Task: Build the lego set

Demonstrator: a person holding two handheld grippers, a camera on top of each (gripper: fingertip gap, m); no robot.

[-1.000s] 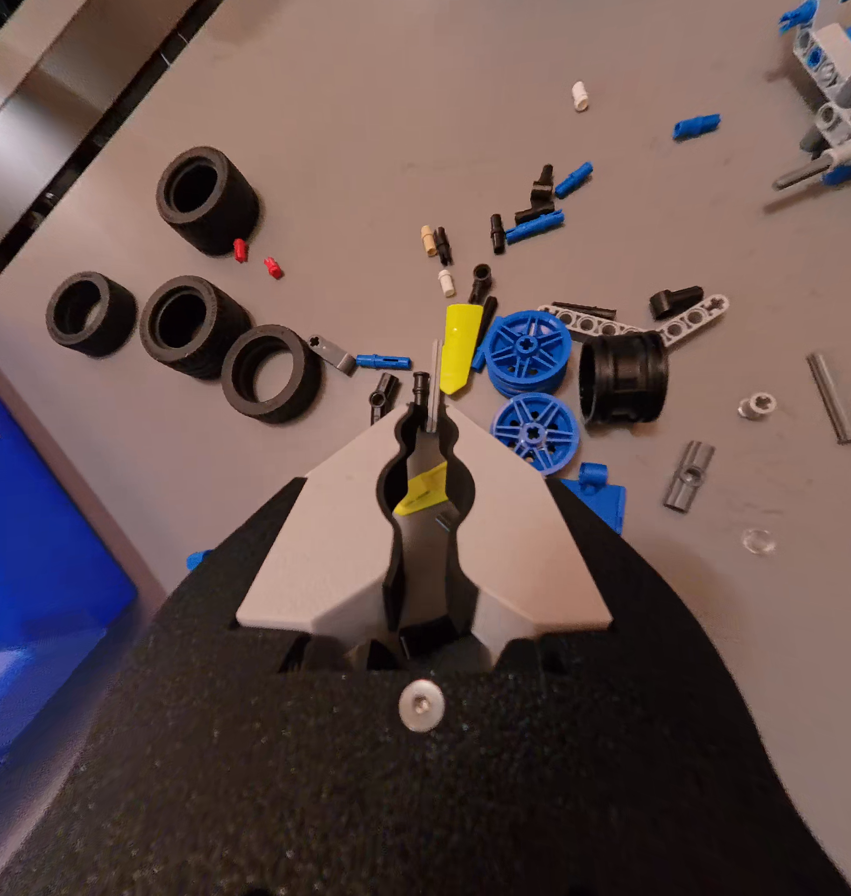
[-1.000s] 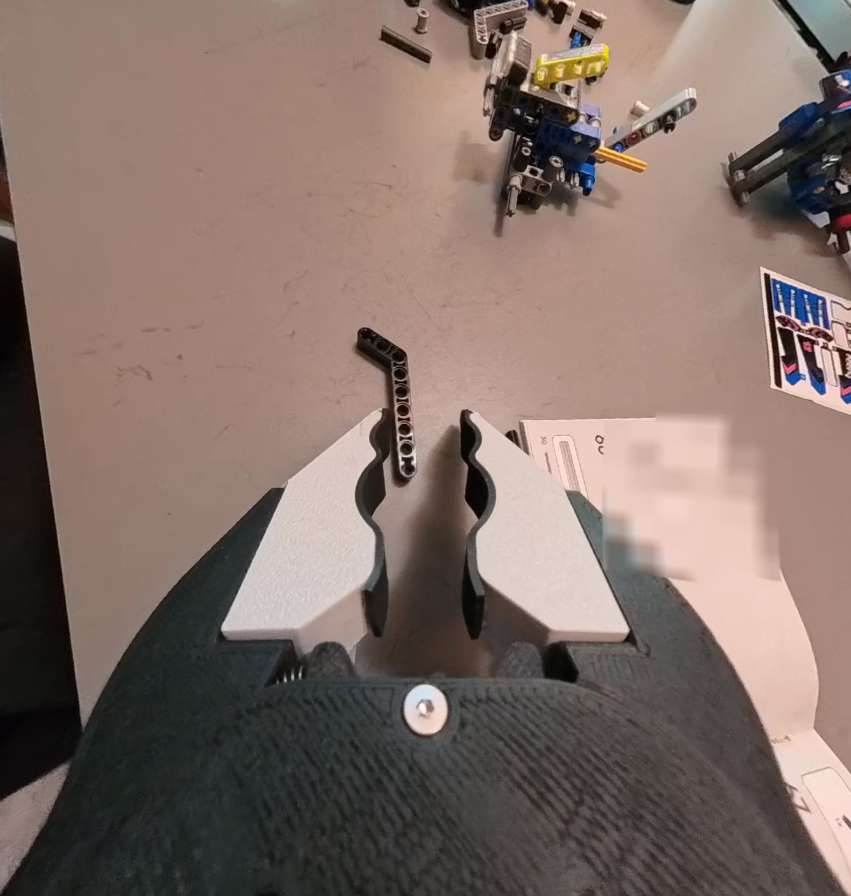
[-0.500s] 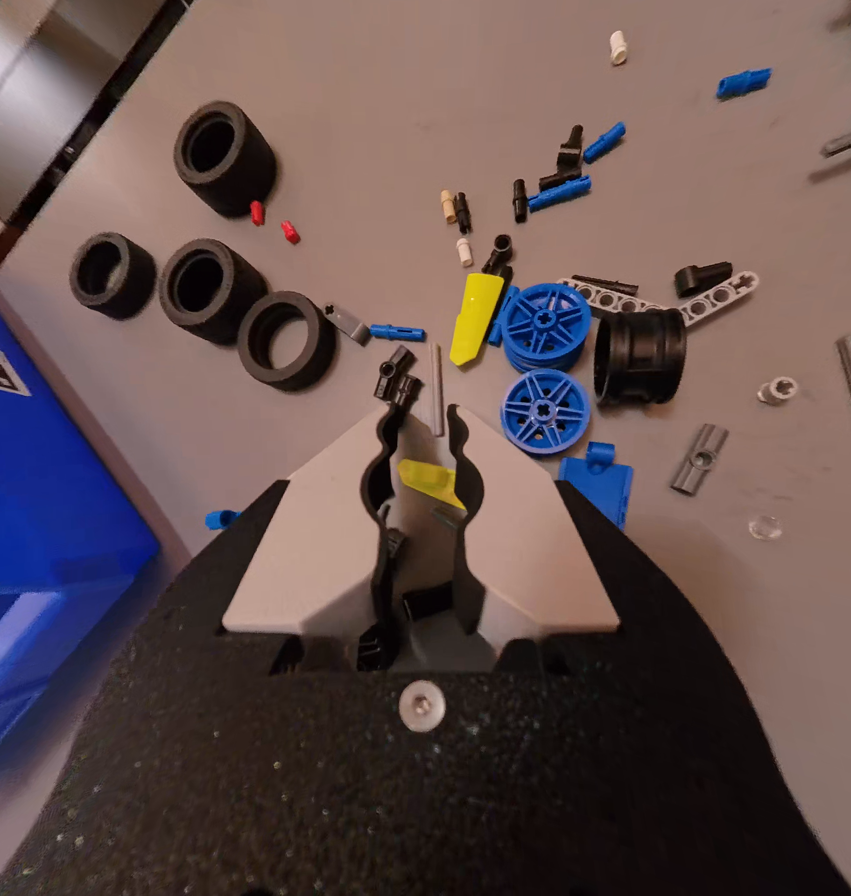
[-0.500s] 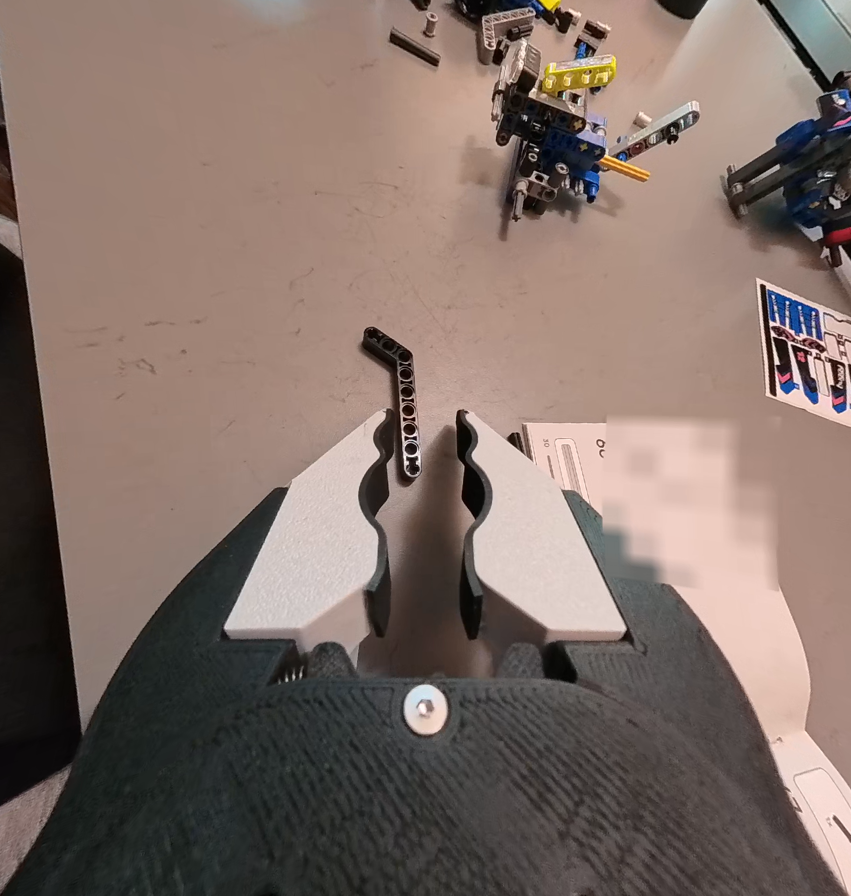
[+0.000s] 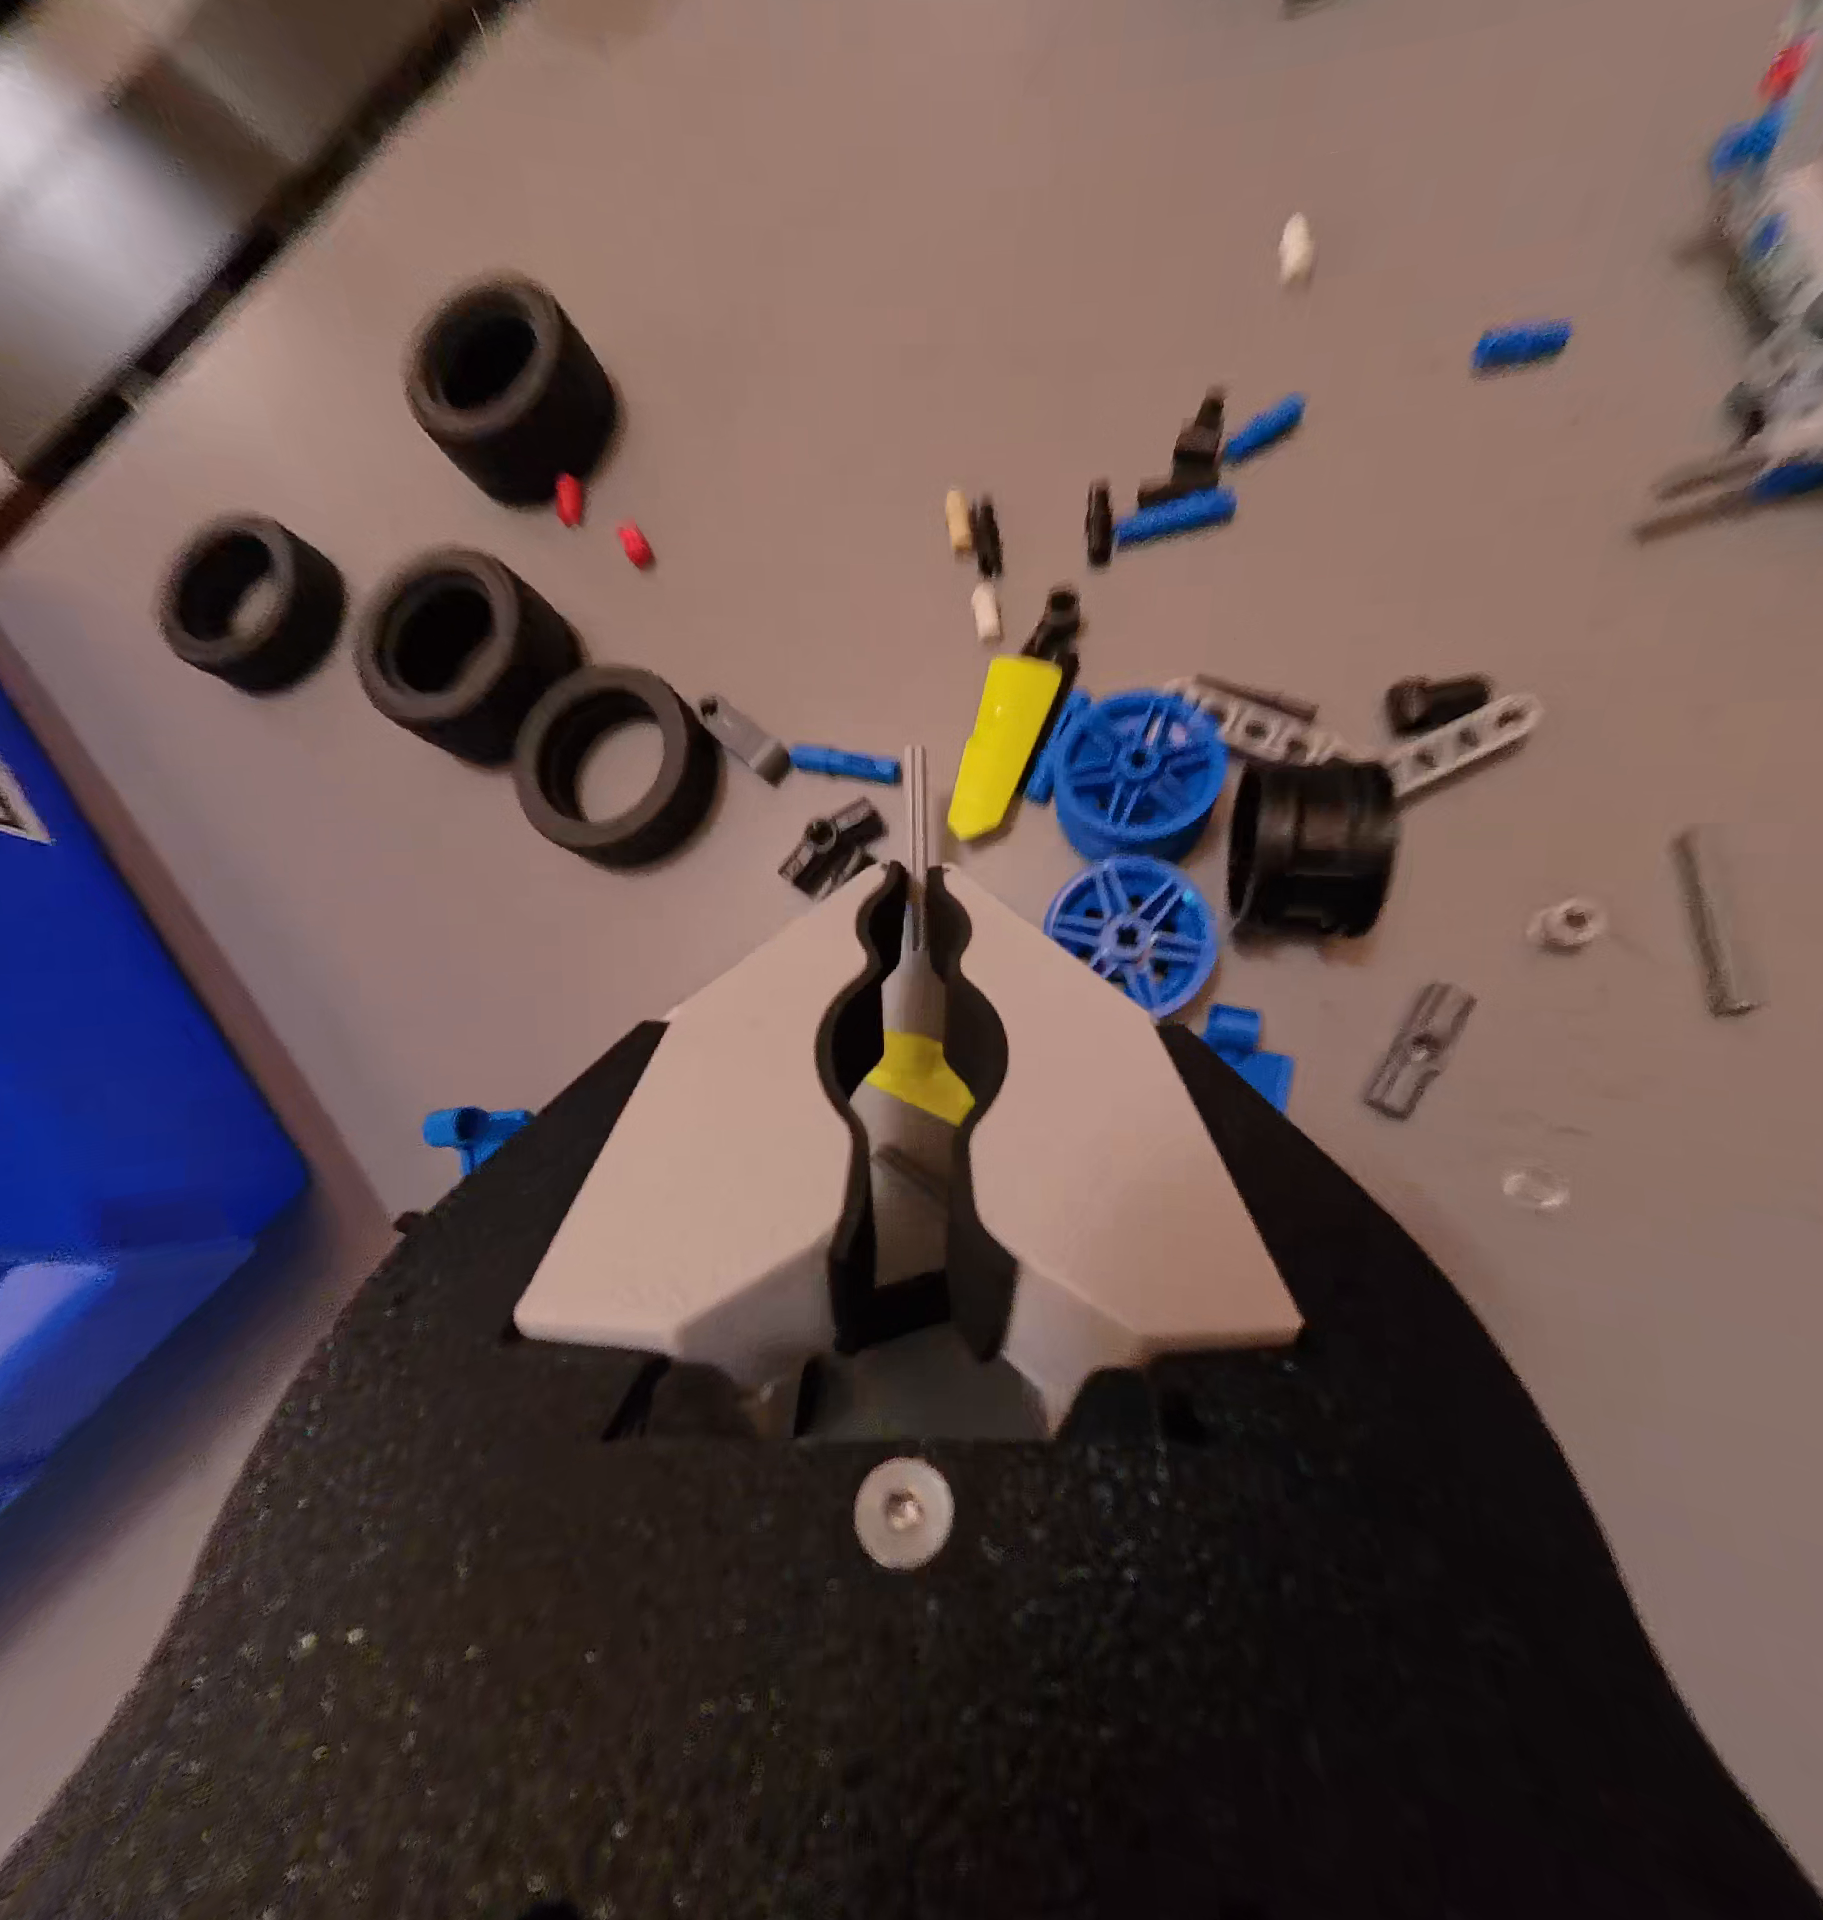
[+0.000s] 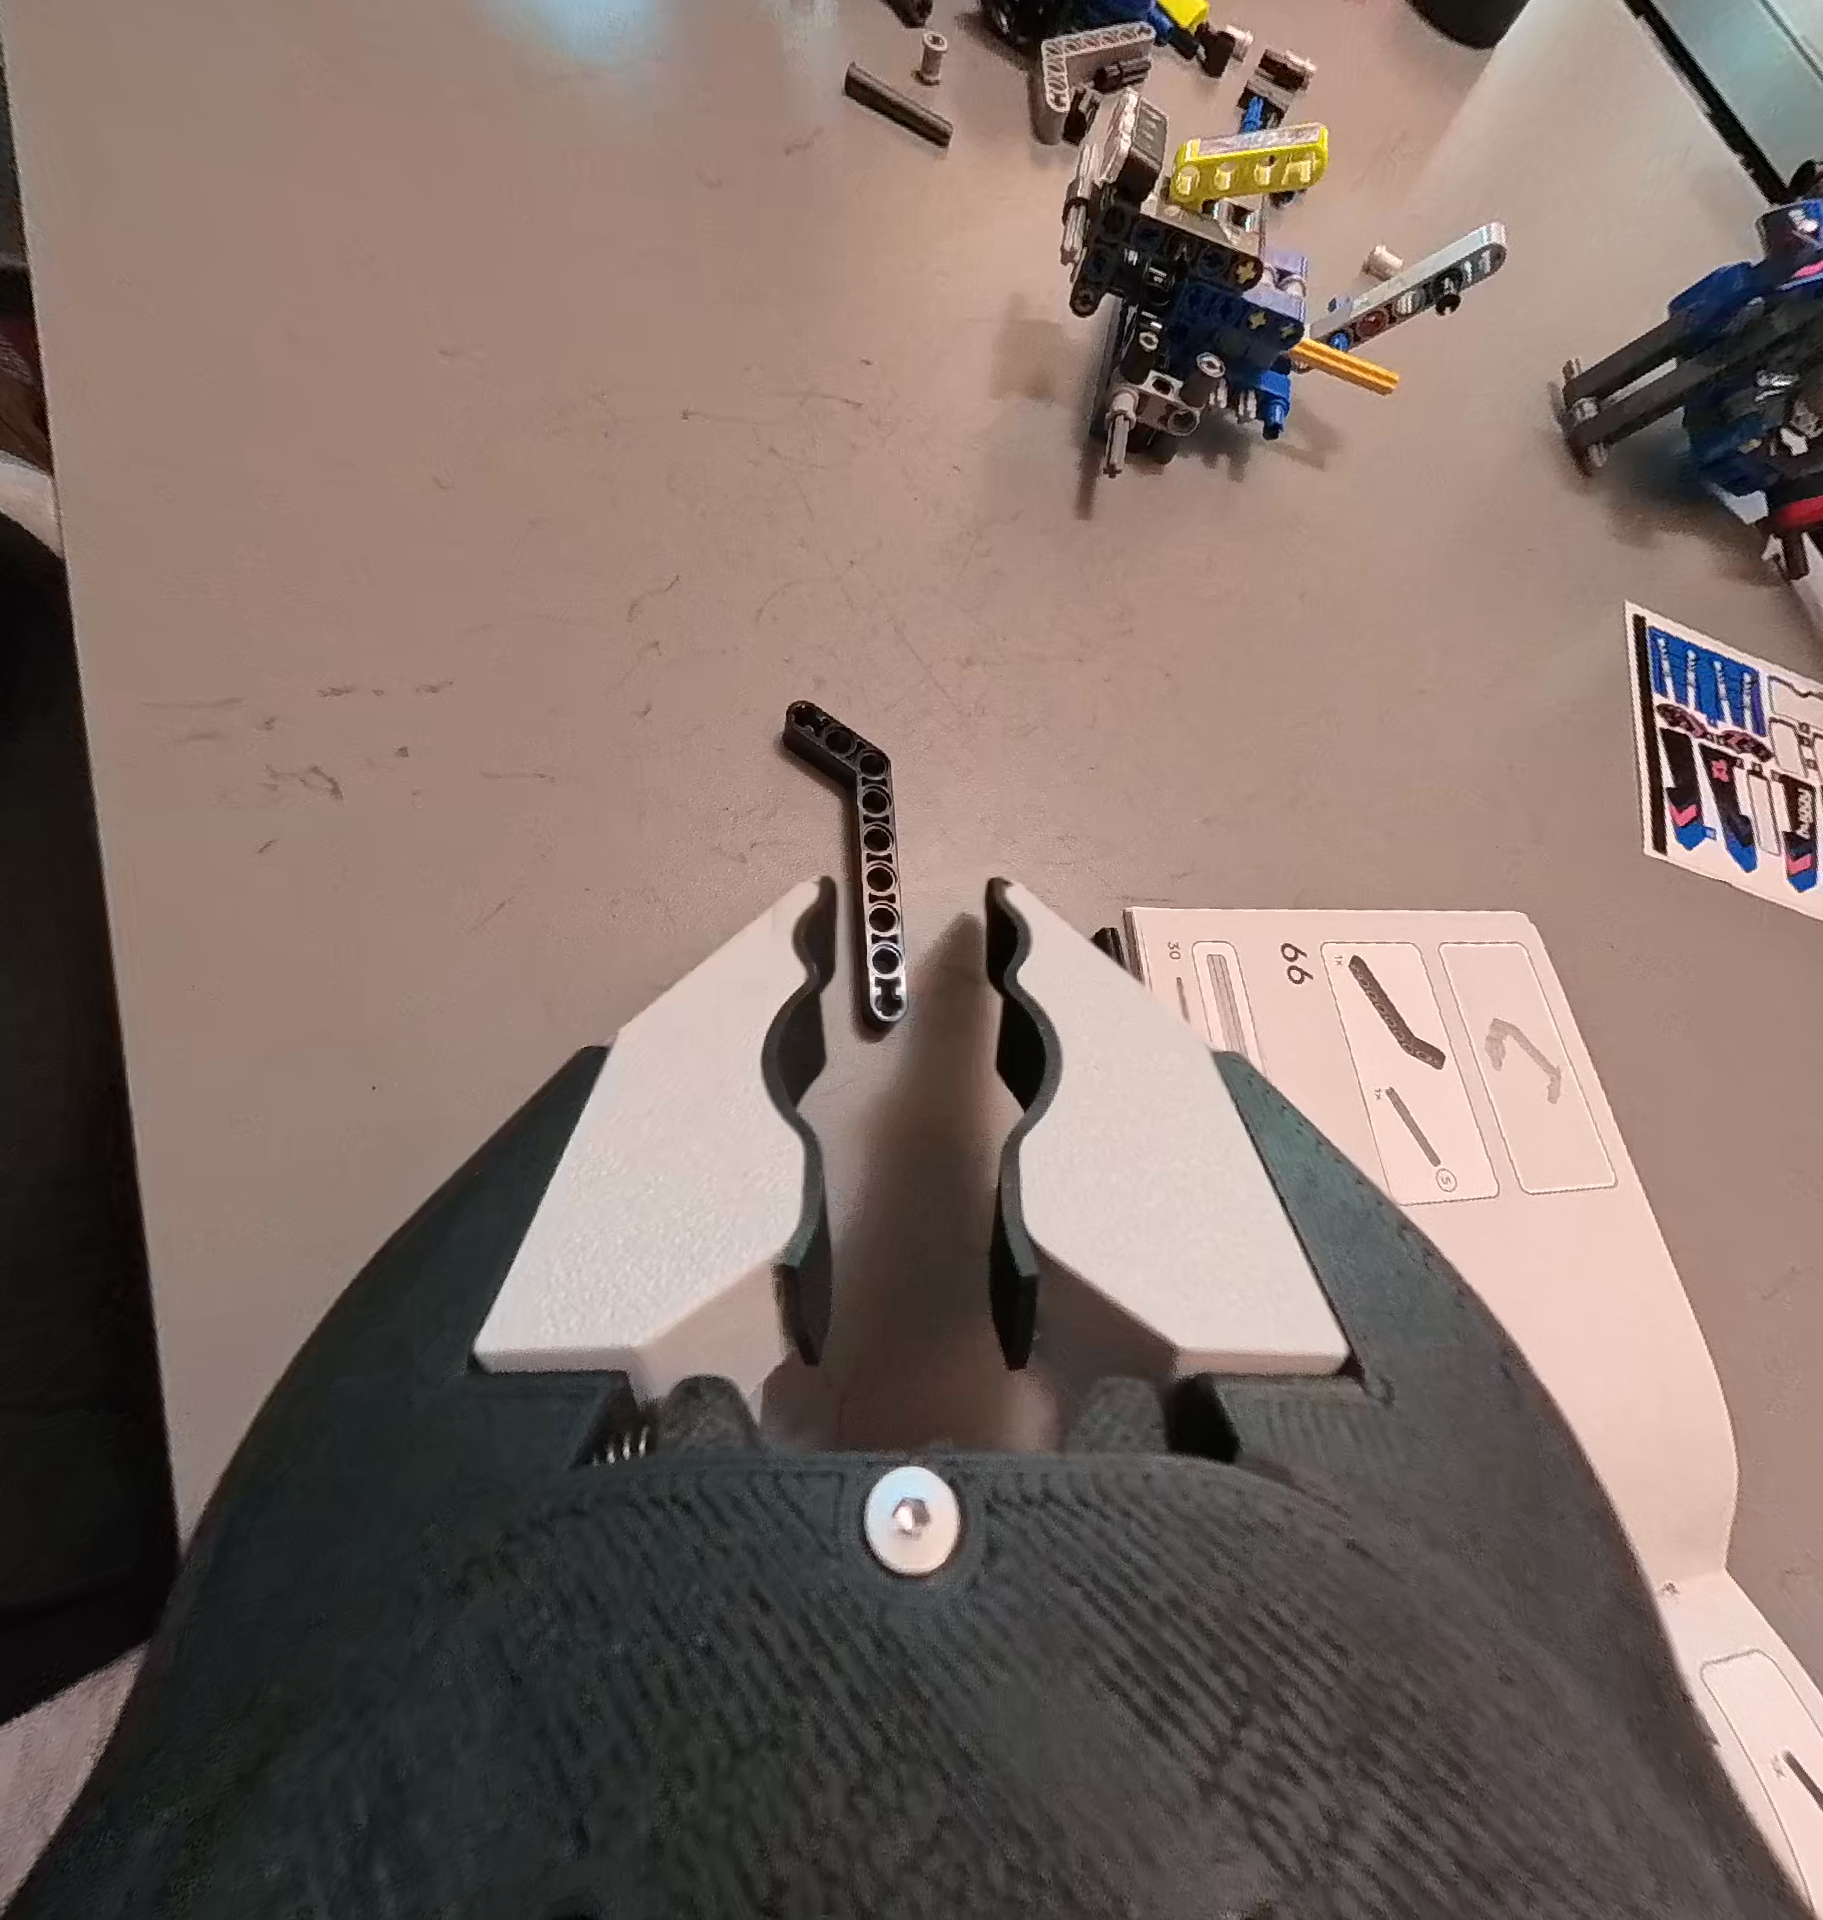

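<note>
In the left wrist view my left gripper is shut on a thin grey axle. The axle sticks out forward from the fingertips, just above a black connector and beside a yellow pointed panel. A second yellow piece shows on the table through the gap lower down. In the right wrist view my right gripper is open and low over the grey table. A black bent beam lies flat between its fingertips, closer to the left finger; neither pad presses on it.
Several black tyres, two blue wheel hubs, a black rim and small pins lie ahead of the left gripper; a blue bin is at left. A half-built model, sticker sheet and instruction booklet lie near the right gripper. About 35 cm separates my left fingertips from my right. About 6 cm separates my left fingertips from the black rim.
The left jaws opened half a second ago with the axle lying between them, then closed on it again; that view is now motion-blurred. The right gripper has barely moved and stays open around the beam.
</note>
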